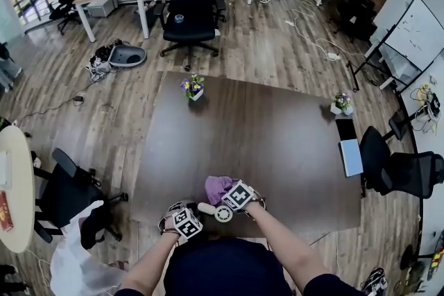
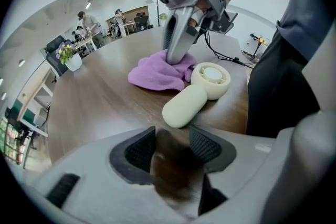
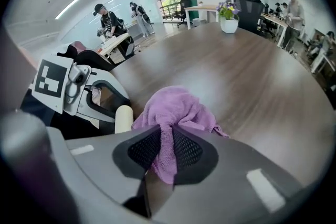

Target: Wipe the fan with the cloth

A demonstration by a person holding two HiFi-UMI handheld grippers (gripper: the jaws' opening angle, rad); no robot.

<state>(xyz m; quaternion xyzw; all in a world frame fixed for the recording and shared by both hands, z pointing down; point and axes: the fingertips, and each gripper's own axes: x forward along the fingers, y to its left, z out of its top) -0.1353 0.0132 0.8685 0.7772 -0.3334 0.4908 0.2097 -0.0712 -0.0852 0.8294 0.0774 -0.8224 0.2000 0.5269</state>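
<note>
A small cream hand-held fan (image 2: 211, 80) lies flat near the front edge of the dark wooden table (image 1: 277, 142), its round head beside a crumpled purple cloth (image 2: 157, 73). The fan's handle (image 2: 184, 106) points toward my left gripper (image 2: 173, 147), which is open just short of the handle's end, with only table showing between its pads. My right gripper (image 3: 167, 150) is shut on a fold of the purple cloth (image 3: 176, 110) and points steeply down at the table. In the head view both grippers, left (image 1: 189, 220) and right (image 1: 236, 196), sit close together around the fan (image 1: 222, 213).
Two small flower pots stand on the table, one at the far left (image 1: 193, 88) and one at the far right (image 1: 341, 104). A laptop (image 1: 351, 157) rests at the right edge. A black cable (image 2: 226, 57) runs behind the fan. Office chairs ring the table.
</note>
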